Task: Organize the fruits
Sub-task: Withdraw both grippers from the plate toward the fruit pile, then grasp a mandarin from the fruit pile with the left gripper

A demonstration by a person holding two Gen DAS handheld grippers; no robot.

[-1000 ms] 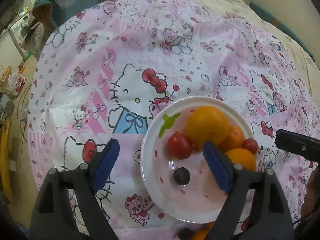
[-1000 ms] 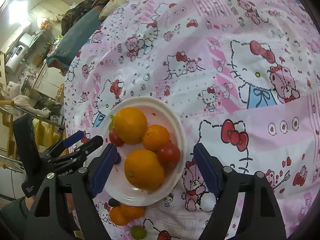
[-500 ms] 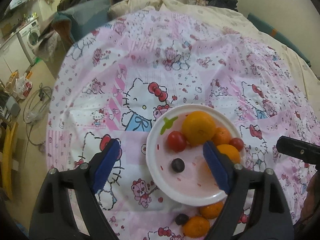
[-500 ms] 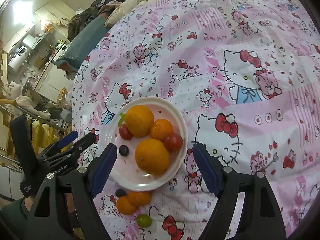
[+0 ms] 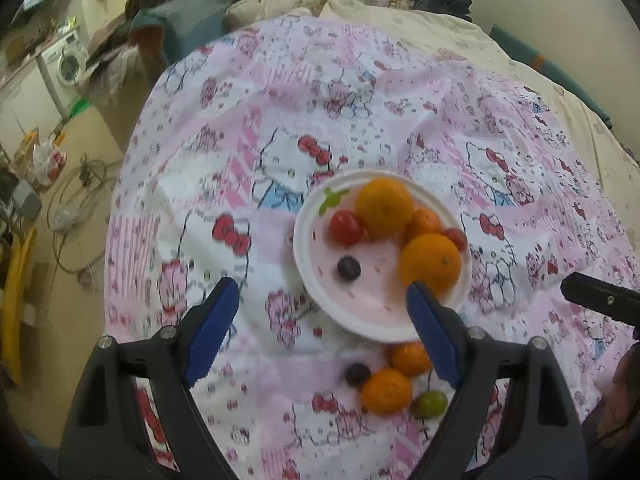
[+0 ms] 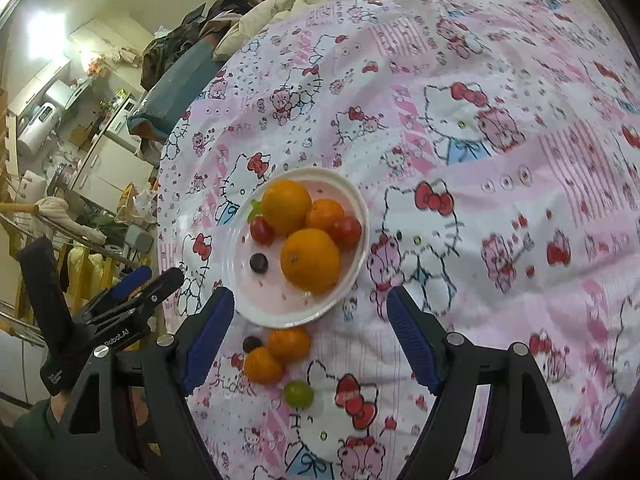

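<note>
A white plate (image 5: 304, 256) on the pink cartoon-print cloth holds two big oranges (image 5: 384, 206), a small mandarin (image 5: 424, 222), two red tomatoes (image 5: 346, 227) and a dark grape (image 5: 349, 267). On the cloth just in front of the plate lie two mandarins (image 5: 386, 390), a dark grape (image 5: 357, 373) and a green grape (image 5: 430, 404). My left gripper (image 5: 320, 286) hangs open and empty above the plate's near side. My right gripper (image 6: 309, 296) is also open and empty, above the plate (image 6: 240, 292) and the loose mandarins (image 6: 289, 343). The left gripper (image 6: 154, 278) shows at the cloth's left edge.
The cloth covers a bed with a cream quilt (image 5: 420, 20) at its far end. Left of the bed the floor (image 5: 80, 168) drops away, with cables, a washing machine (image 5: 66, 66) and clutter. One finger of the right gripper (image 5: 600, 302) reaches in from the right.
Both grippers have drawn back and risen away from the plate, still open. The plate looks smaller, and the loose mandarins and grapes in front of it have come into view.
</note>
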